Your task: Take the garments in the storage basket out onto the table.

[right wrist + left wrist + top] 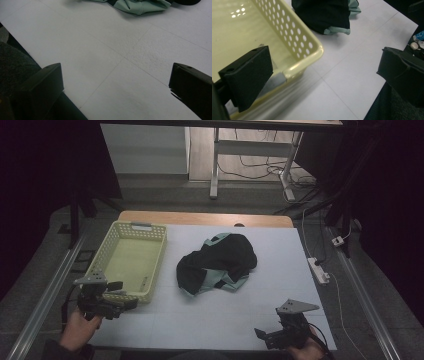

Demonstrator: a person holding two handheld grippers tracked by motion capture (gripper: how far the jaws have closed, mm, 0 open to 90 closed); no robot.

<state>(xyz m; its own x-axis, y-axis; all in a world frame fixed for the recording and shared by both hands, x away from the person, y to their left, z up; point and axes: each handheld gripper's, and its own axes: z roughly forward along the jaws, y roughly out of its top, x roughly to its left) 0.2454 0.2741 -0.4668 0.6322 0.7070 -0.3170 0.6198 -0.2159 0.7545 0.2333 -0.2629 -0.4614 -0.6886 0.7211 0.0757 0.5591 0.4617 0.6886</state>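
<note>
Both tools (121, 295) (266, 336) low, jaws apart

There are no words, numbers or signs that can be read in these pictures. The yellow basket (129, 258) has a small dark mark on its inside floor, but it is too tiny to read. The black and green cloth (216, 264) shows no label or brand. The white table top (215, 315) is plain. In the left gripper view, a small blue and white thing (418, 41) sits at the right edge, too blurry to tell if it has letters.
</note>
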